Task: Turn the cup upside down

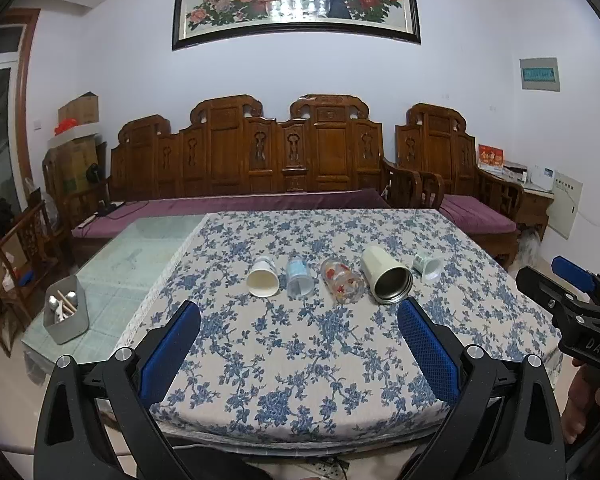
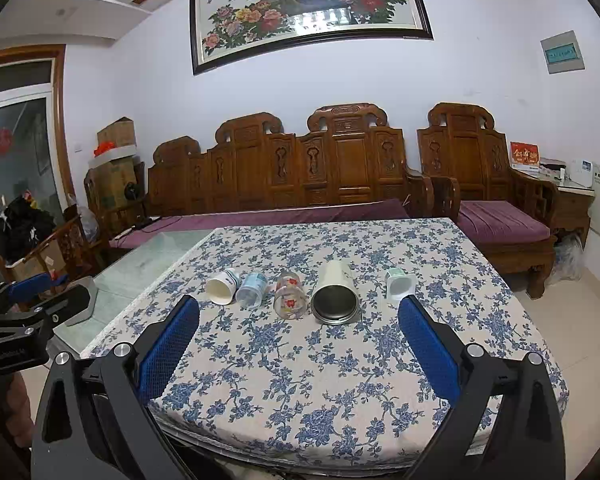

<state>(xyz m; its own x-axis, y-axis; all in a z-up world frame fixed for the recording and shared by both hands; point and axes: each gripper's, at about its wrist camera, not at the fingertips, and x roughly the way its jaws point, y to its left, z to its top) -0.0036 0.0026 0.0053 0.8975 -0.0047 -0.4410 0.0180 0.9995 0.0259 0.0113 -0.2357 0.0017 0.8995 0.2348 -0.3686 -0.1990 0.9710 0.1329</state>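
Observation:
Several cups lie on their sides in a row on the floral tablecloth, mouths toward me: a white paper cup (image 1: 263,278) (image 2: 221,288), a clear blue-print cup (image 1: 299,279) (image 2: 252,290), a glass with red flowers (image 1: 342,281) (image 2: 289,295), a cream tumbler with a metal inside (image 1: 386,275) (image 2: 334,294) and a small pale green cup (image 1: 428,265) (image 2: 399,285). My left gripper (image 1: 299,312) is open and empty, short of the row. My right gripper (image 2: 299,307) is open and empty, also short of the row; it also shows in the left wrist view (image 1: 572,292).
The tablecloth (image 1: 300,360) covers the right part of a glass-topped table (image 1: 140,248). A grey holder with utensils (image 1: 66,308) stands on the glass at the left. A carved wooden bench with purple cushions (image 1: 260,200) runs behind the table.

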